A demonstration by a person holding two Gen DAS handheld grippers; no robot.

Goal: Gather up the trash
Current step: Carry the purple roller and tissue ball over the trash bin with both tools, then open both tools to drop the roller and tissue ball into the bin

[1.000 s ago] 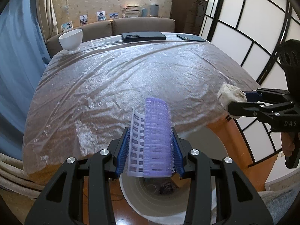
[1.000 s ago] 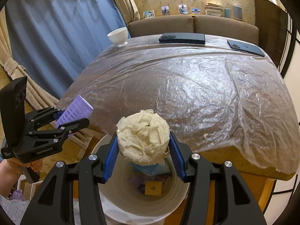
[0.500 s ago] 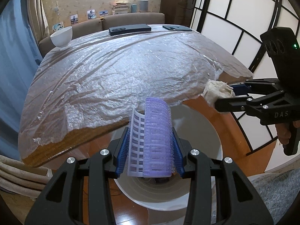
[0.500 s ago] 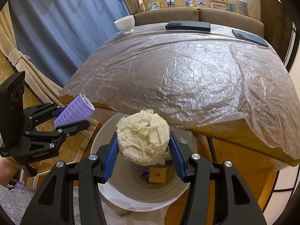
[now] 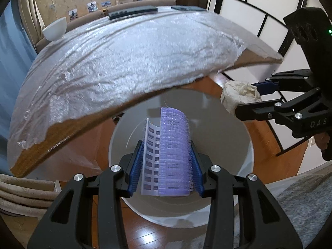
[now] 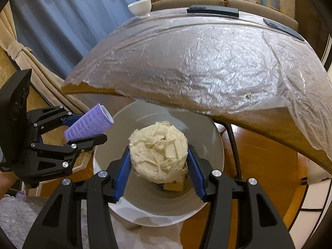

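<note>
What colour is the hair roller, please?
Purple hair roller, with a white inner sheet; clearest in the left wrist view.

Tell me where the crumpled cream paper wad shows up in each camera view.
Left wrist view: the crumpled cream paper wad sits at the right edge, held in the right gripper.
Right wrist view: the wad is centre-low, between the blue pads, above the round white bin.
Shared landmark: the white bowl on the table's far corner.

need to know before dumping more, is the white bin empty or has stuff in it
Not empty. In the right wrist view the white bin shows a yellow scrap at its bottom, below the paper wad.
</note>
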